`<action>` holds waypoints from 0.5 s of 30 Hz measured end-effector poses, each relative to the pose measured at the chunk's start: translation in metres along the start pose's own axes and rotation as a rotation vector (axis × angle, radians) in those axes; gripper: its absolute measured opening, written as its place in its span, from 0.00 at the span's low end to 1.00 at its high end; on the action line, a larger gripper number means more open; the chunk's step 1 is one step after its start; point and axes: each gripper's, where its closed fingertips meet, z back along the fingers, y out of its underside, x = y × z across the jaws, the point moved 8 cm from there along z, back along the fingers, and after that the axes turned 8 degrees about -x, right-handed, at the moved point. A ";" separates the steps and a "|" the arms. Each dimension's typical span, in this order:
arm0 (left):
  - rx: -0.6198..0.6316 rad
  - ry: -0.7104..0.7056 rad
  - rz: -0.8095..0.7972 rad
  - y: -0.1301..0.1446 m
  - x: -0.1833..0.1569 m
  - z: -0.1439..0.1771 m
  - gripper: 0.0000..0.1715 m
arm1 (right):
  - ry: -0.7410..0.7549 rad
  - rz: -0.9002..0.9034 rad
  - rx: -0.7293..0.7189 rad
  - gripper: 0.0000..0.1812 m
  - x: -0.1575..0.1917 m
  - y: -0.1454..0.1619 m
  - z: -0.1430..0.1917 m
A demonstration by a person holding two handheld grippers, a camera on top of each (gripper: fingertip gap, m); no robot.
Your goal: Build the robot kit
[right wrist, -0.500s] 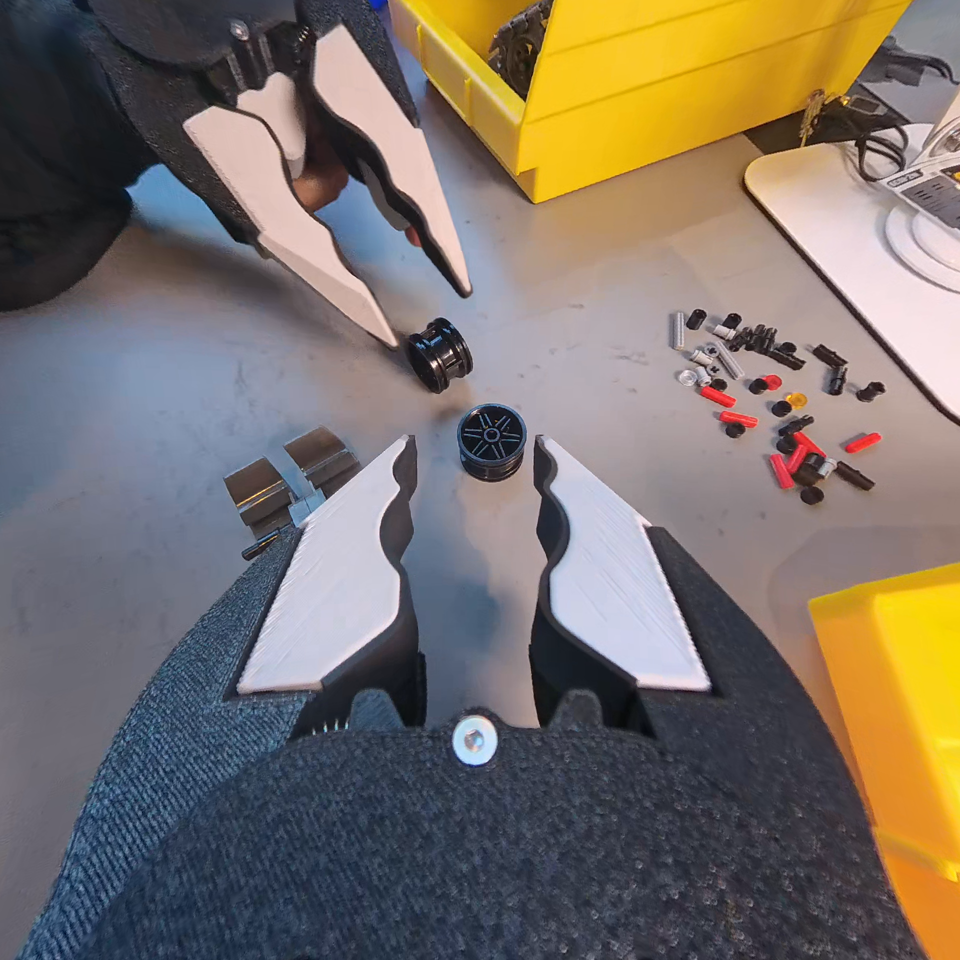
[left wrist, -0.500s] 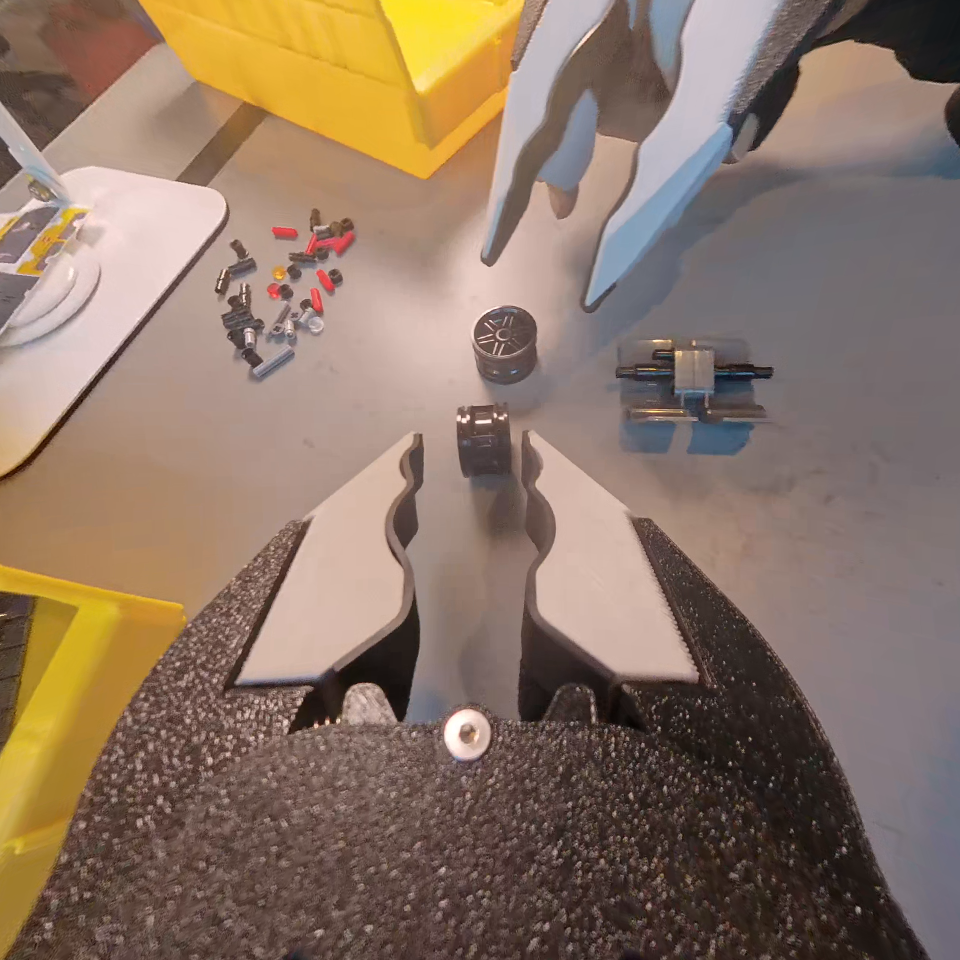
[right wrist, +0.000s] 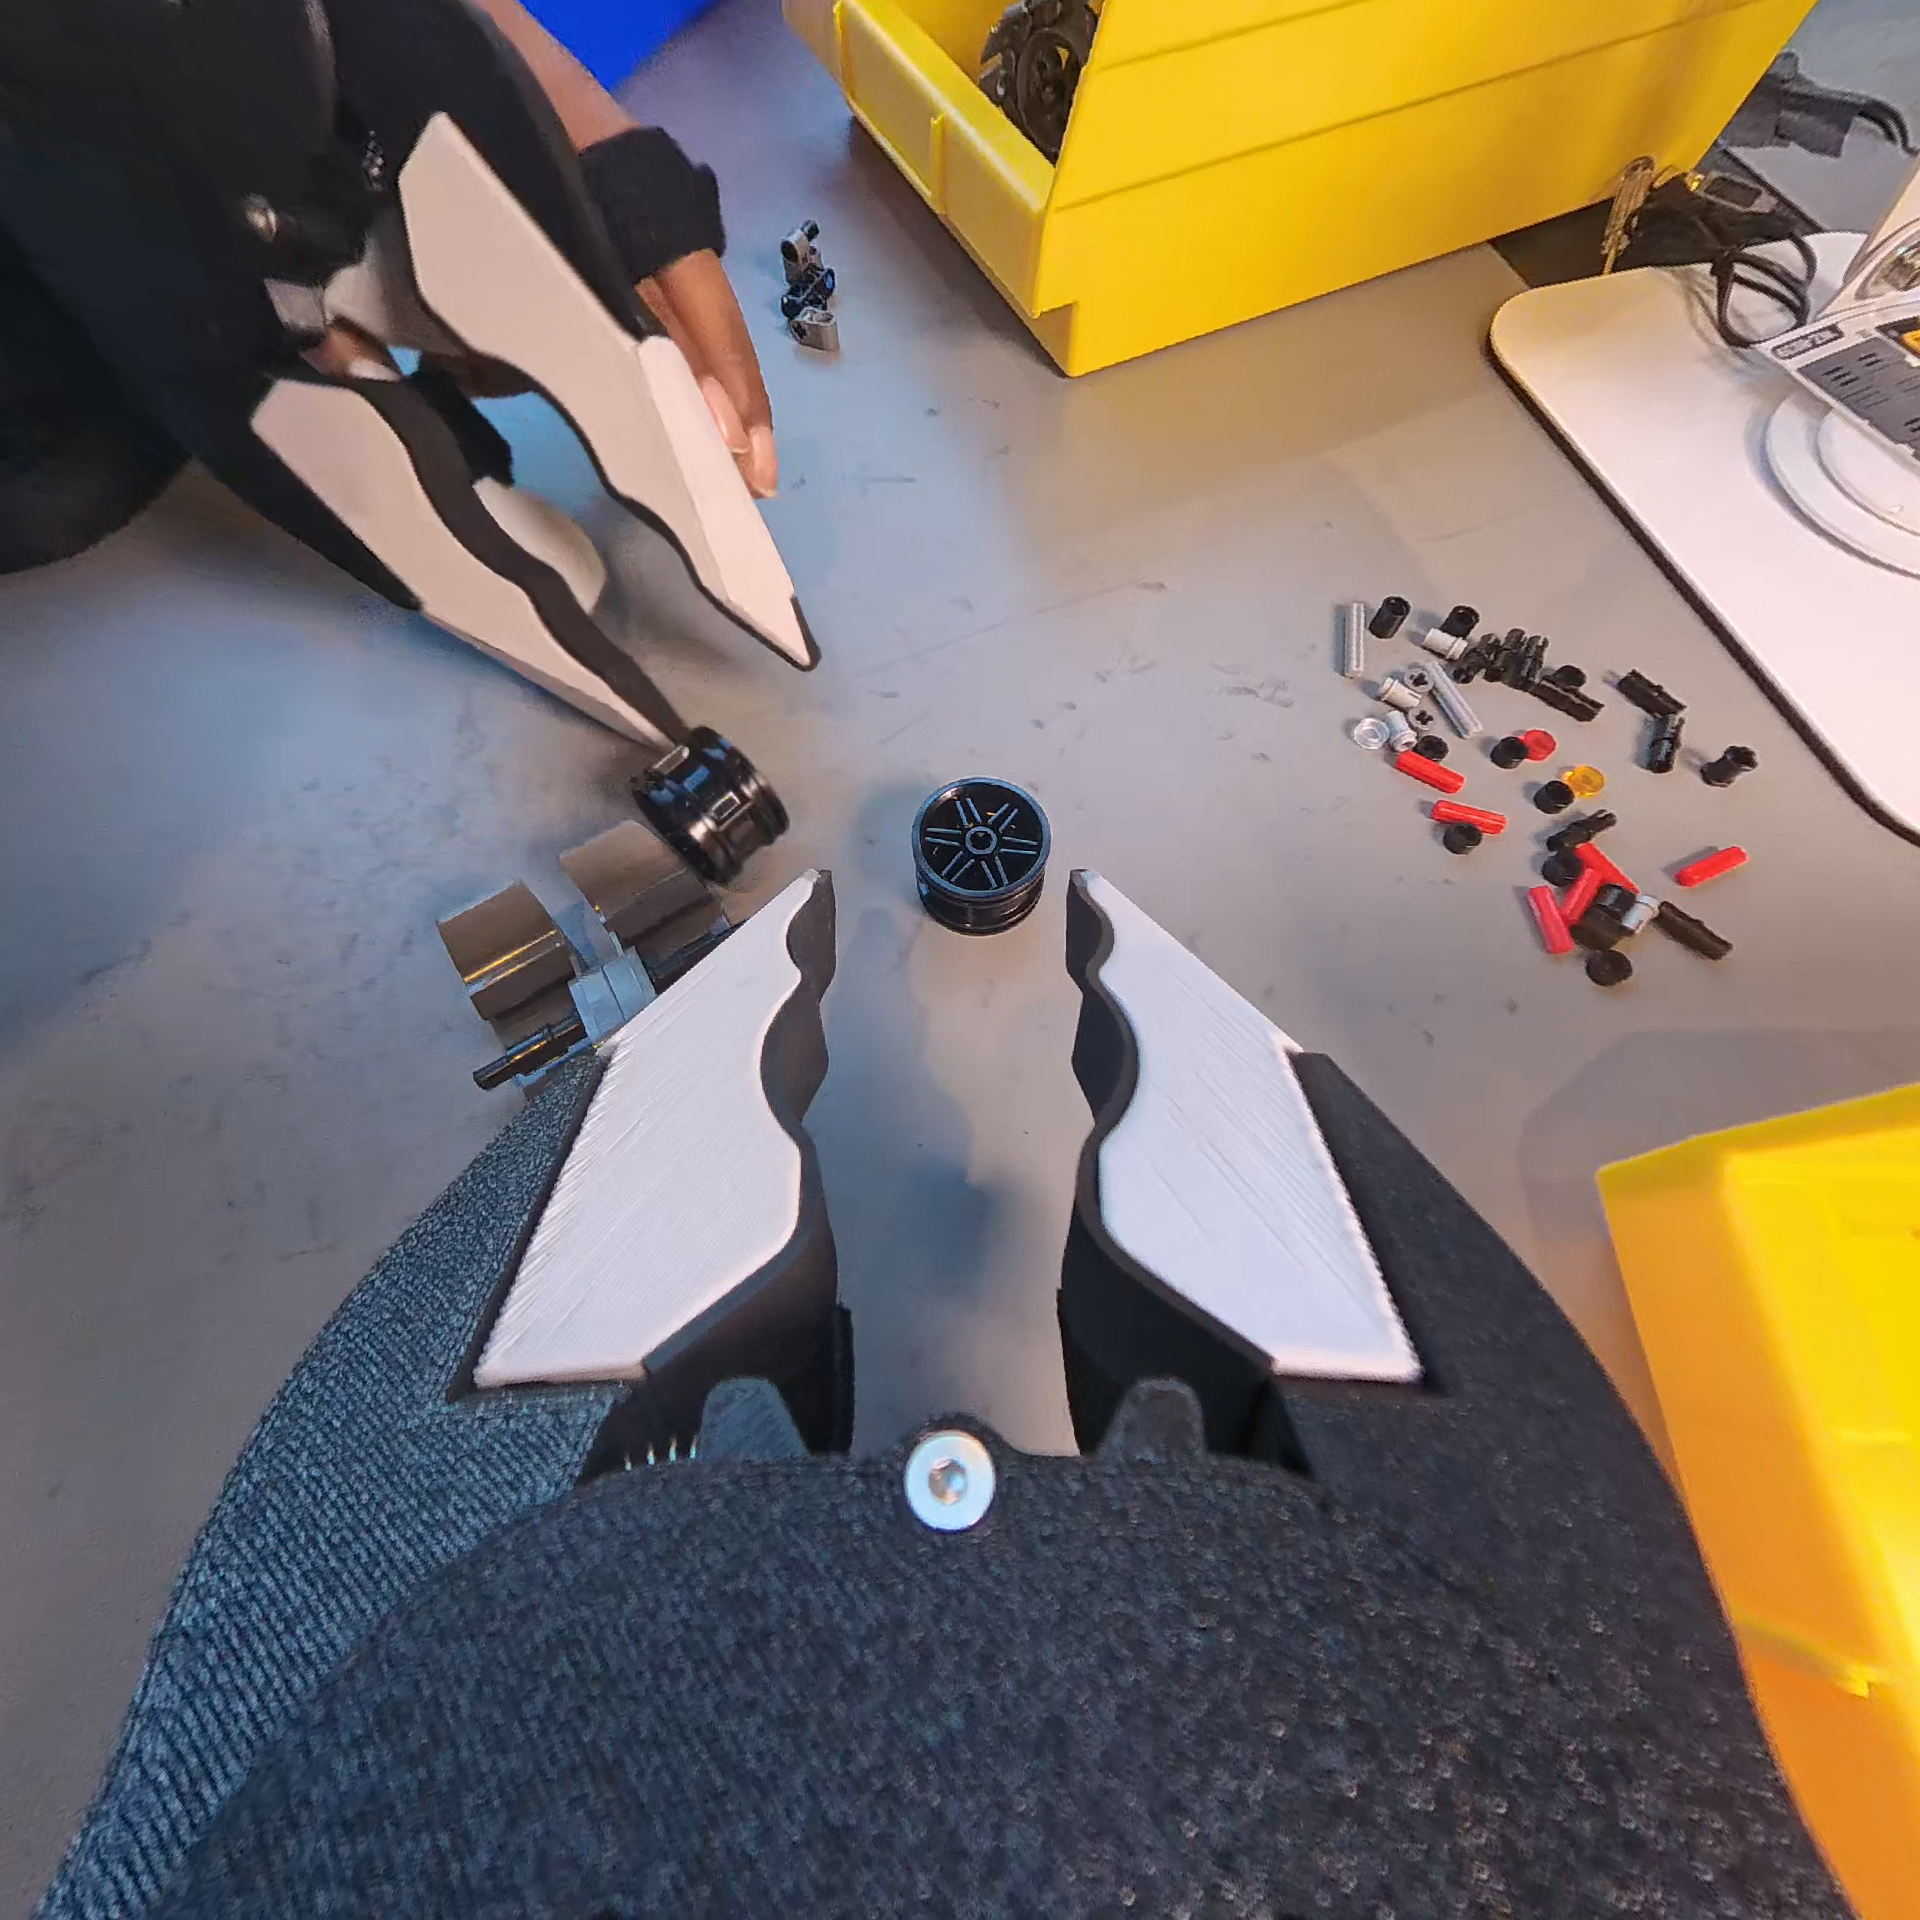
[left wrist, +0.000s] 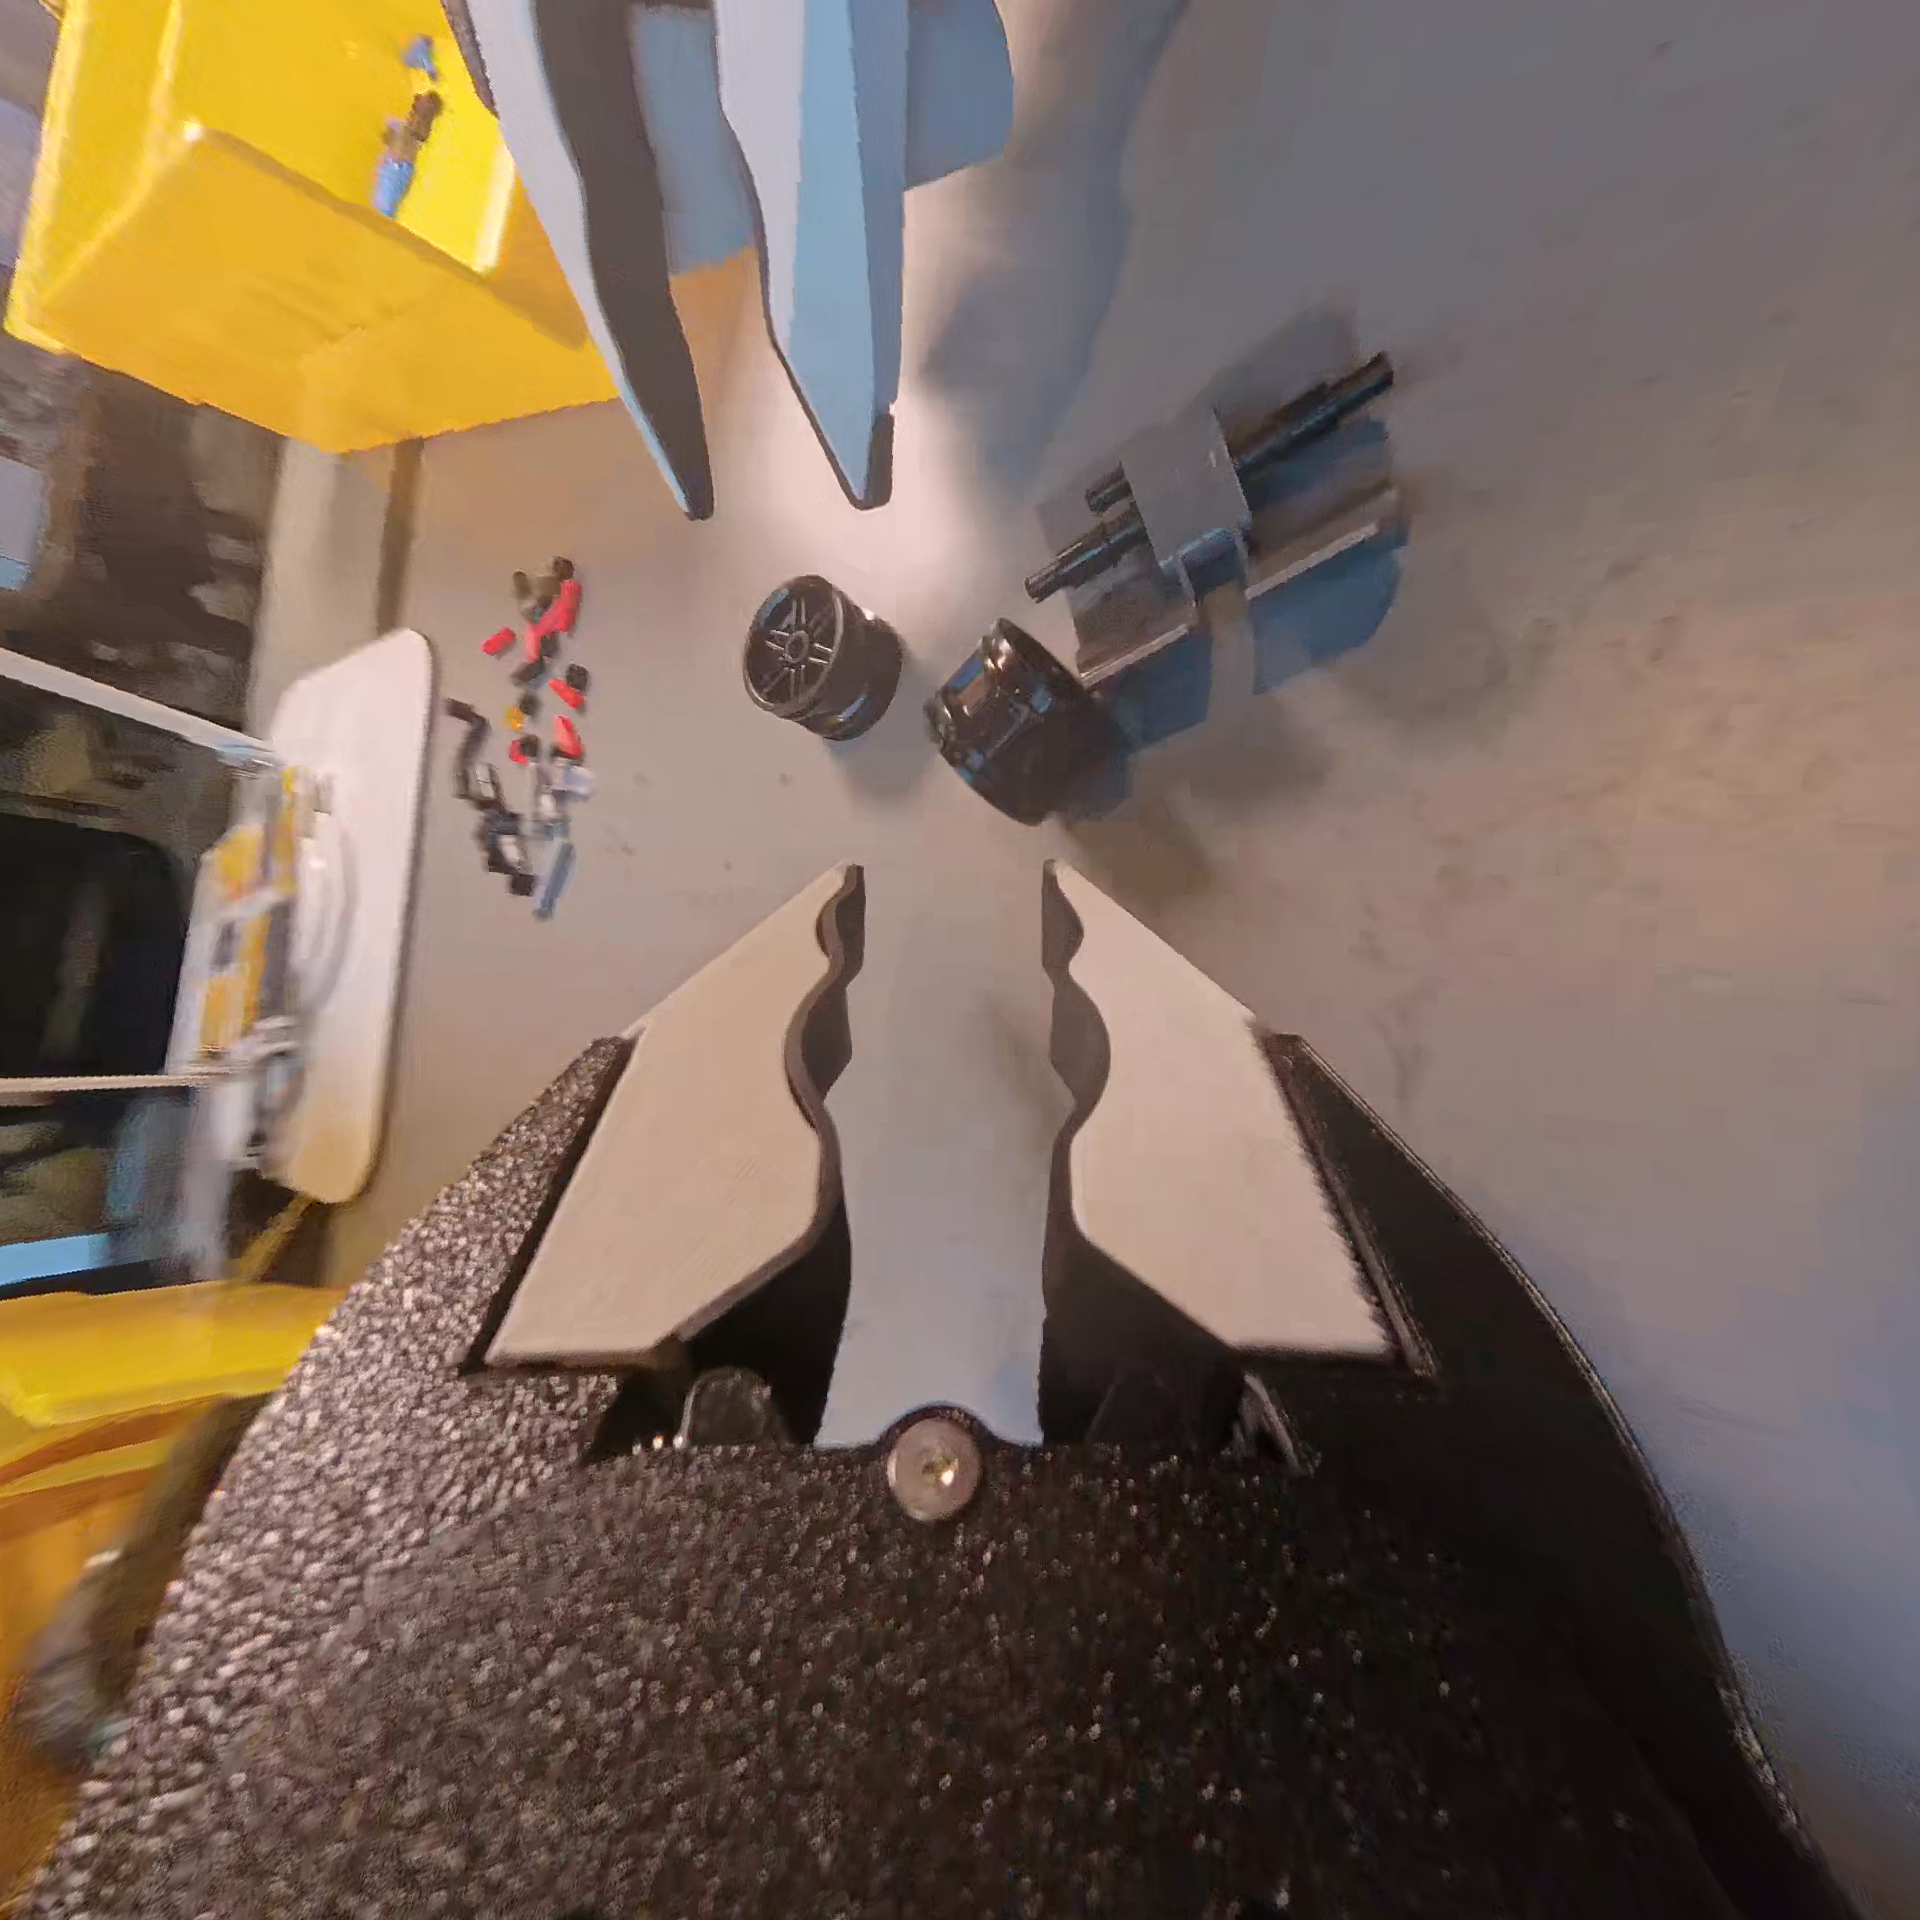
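Observation:
Two black wheel hubs lie on the grey table. The spoked hub (right wrist: 980, 852) stands just ahead of my right gripper (right wrist: 948, 883), which is open and empty, its tips on either side of the hub. The plain hub (right wrist: 712, 800) lies tilted against a grey axle assembly with black pins (right wrist: 582, 935). My left gripper (right wrist: 738, 694) is open and empty, and one fingertip (right wrist: 675, 738) touches the plain hub's rim. In the left wrist view, the left gripper (left wrist: 951, 873) sits short of the plain hub (left wrist: 1013, 717), the spoked hub (left wrist: 821, 670) and the axle assembly (left wrist: 1216, 520). The right gripper (left wrist: 779, 499) hangs opposite.
A pile of small black, red and grey pins (right wrist: 1538, 769) lies to the right. A yellow bin holding black tyres (right wrist: 1247, 156) stands at the back, and another yellow bin (right wrist: 1787, 1351) is at the near right. A white board with a stand (right wrist: 1683, 468) is far right. Tip to tip, the grippers are about 8 cm apart.
The left gripper has rolled and pulled back. The plain hub has moved out from between its tips and toward the axle assembly. The right gripper has barely moved.

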 end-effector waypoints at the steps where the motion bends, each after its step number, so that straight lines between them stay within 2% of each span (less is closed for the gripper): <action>1: -0.032 0.049 0.100 0.001 0.001 0.003 0.22 | 0.001 0.000 -0.001 0.25 0.000 0.000 0.000; 5: -0.184 0.190 0.431 0.004 0.008 0.013 0.22 | 0.001 0.005 0.004 0.25 0.001 -0.001 0.003; 8: -0.249 0.186 0.494 -0.003 0.014 0.014 0.22 | 0.004 0.004 0.005 0.25 -0.001 0.000 0.004; 12: -0.182 0.140 0.465 -0.009 0.014 0.004 0.18 | 0.006 0.001 0.010 0.25 -0.002 0.001 0.004; 15: -0.121 0.147 0.536 -0.004 0.016 -0.006 0.12 | 0.004 0.008 0.017 0.25 -0.001 0.002 0.003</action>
